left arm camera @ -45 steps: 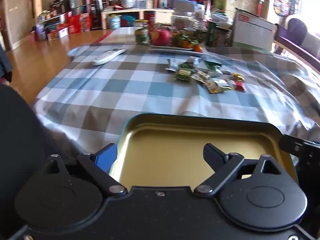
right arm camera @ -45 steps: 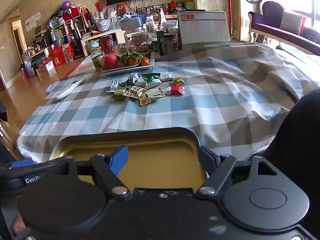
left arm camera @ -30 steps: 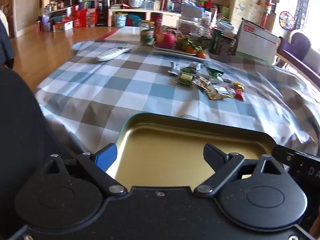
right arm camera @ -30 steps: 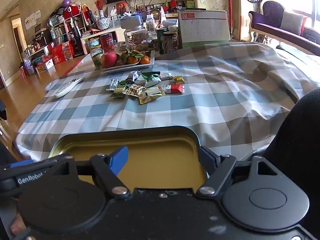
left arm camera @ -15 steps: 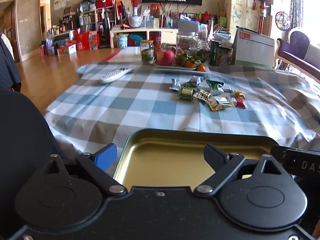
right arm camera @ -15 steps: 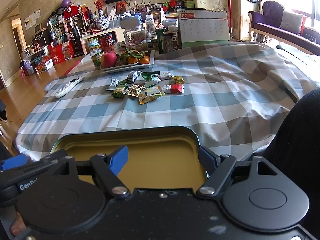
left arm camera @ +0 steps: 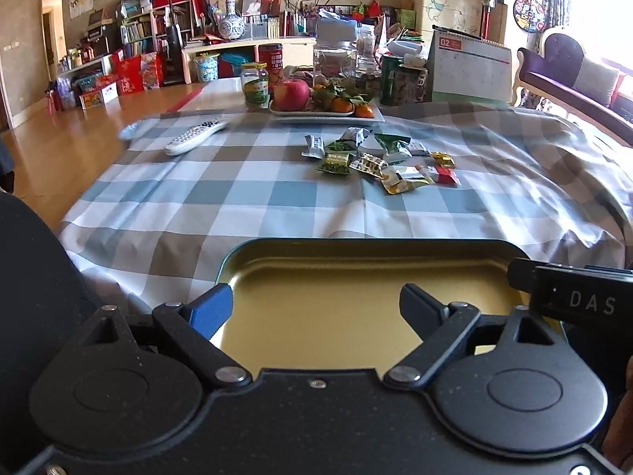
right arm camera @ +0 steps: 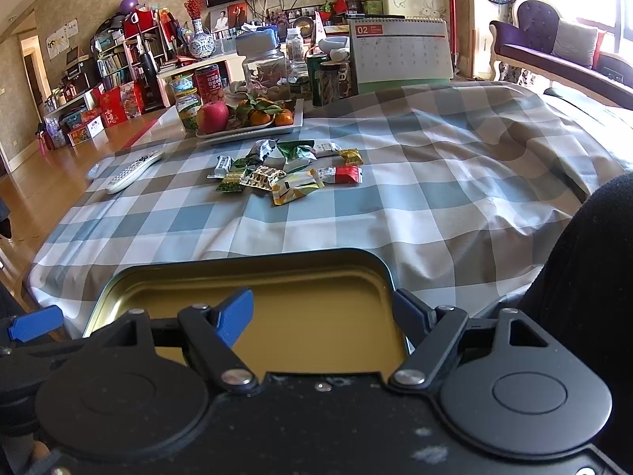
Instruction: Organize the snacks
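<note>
Each handheld unit is matte black plastic: two round pivot discs at the base, angled link arms fastened with silver rivet heads, and a small silver screw at centre. On both the left gripper [left arm camera: 316, 304] and the right gripper [right arm camera: 322, 312], one finger is blue-faced and the other black. White lettering "DAS" marks the right unit's side; the person wears dark sleeves [right arm camera: 585, 277].

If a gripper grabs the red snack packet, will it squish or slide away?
The red snack packet looks like thin, crinkly wrapper, so it would probably crumple. It looks small and flat, so likely light. Its shiny surface on the smooth checked tablecloth suggests it may slide if nudged.
</note>
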